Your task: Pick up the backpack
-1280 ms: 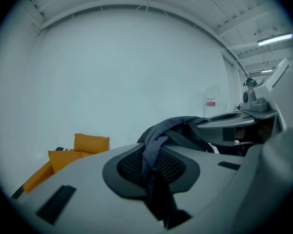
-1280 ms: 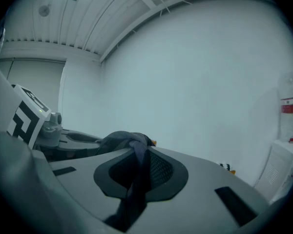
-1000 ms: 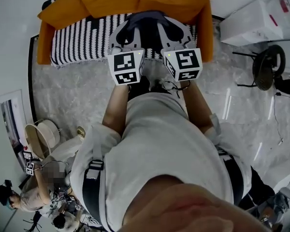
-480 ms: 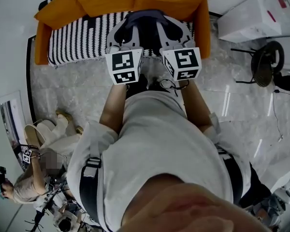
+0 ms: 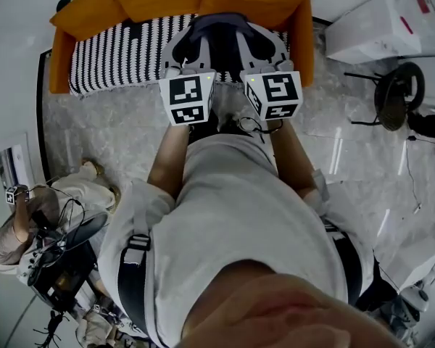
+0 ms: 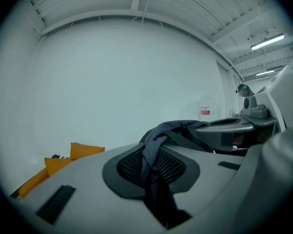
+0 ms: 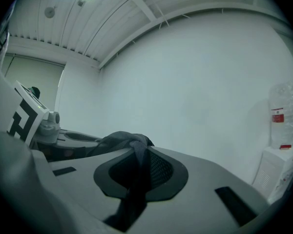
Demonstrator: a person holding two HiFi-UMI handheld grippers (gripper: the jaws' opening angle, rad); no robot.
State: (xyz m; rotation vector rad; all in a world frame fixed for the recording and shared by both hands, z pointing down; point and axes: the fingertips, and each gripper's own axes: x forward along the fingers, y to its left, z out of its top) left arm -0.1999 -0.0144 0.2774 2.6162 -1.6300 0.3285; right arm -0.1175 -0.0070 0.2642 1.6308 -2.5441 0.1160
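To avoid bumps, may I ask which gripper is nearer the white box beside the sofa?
Right: the right gripper is apart from the white box, to its left; the left gripper lies farther, beyond the right one.

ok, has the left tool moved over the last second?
No. In the head view the left tool sits at the same spot against the front edge of the striped sofa seat, shut on the backpack strap.

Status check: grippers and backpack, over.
Left gripper shut on backpack strap; right gripper likewise. Backpack between them, over striped sofa; lifted or resting, cannot tell. Nothing in the way seen.
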